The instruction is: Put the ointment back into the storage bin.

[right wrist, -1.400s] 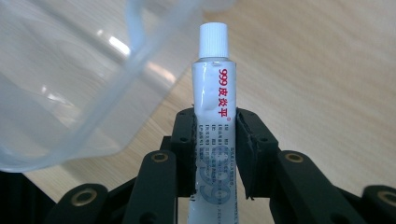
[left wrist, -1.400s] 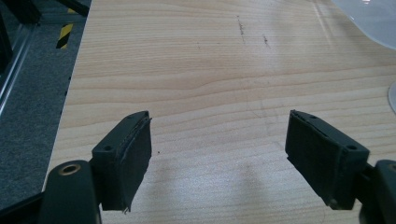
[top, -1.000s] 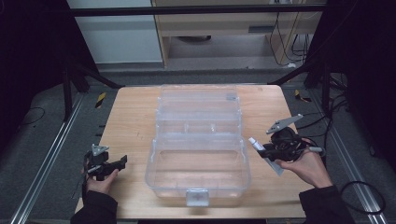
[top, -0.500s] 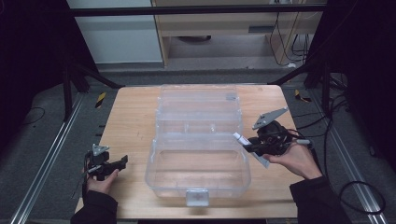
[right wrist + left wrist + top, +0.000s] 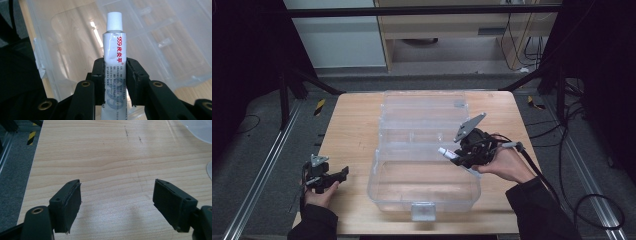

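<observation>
Your right gripper (image 5: 115, 82) is clamped on a white ointment tube (image 5: 114, 52). In the right gripper view the tube stands upright between the two black pads (image 5: 98, 80), pinched approx. at mid-body, w/ both pads pressing its flat sides. Its ribbed white cap (image 5: 114, 22) points straight ahead, away from the claw, well past the pad tips; red print runs down the tube's face above the pinch, and the tube's lower end sinks below the pads toward the gripper body.

Beyond and beneath the tube lies a clear plastic organiser box (image 5: 162, 42), lid swung open, w/ compartment dividers seen through the plastic. From the high view the right gripper (image 5: 451, 154) hangs over the box's (image 5: 422, 175) right side, tube (image 5: 446, 152) tip aimed inward across the tray, toward your left.

Your left gripper (image 5: 117, 202) has its jaws spread wide, nothing between them, just bare wooden table (image 5: 100, 157) ahead of the pads. In the high view it (image 5: 343, 173) sits low at the table's (image 5: 352, 130) left edge, apart from the box.
</observation>
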Tool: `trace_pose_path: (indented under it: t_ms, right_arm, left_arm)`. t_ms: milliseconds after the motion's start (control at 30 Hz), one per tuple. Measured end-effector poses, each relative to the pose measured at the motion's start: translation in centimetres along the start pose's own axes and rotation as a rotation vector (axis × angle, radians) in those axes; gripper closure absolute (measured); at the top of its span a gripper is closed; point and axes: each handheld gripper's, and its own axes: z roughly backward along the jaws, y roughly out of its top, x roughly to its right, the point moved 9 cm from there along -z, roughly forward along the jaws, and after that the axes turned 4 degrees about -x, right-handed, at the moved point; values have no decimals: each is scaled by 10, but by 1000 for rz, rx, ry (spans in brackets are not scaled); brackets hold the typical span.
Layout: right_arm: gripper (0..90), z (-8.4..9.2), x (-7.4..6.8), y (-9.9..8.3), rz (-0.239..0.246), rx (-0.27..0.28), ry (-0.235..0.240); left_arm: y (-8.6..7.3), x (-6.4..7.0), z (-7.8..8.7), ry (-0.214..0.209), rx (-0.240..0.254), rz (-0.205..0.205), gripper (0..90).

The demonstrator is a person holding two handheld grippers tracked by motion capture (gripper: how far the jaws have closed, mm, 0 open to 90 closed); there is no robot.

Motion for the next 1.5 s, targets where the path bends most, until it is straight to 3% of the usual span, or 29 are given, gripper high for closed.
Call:
trace_pose_path:
  t_ms: [167, 467, 633, 1000, 1500]
  right_arm:
    - [699, -14, -7, 1, 54, -52, 37]
    - [699, -32, -16, -1, 91, -117, 96]
    - [698, -47, -24, -6, 145, -178, 122]
    - [698, -74, -35, -15, 216, -231, 163]
    - [698, -94, -40, -32, 257, -285, 179]
  left_arm:
    - [0, 0, 0, -2, 2, 1, 223]
    - [0, 0, 0, 0, 1, 2, 224]
    - [0, 0, 0, -1, 1, 1, 224]
    - [0, -1, 0, -2, 0, 1, 225]
    - [-1, 0, 0, -2, -3, -1, 225]
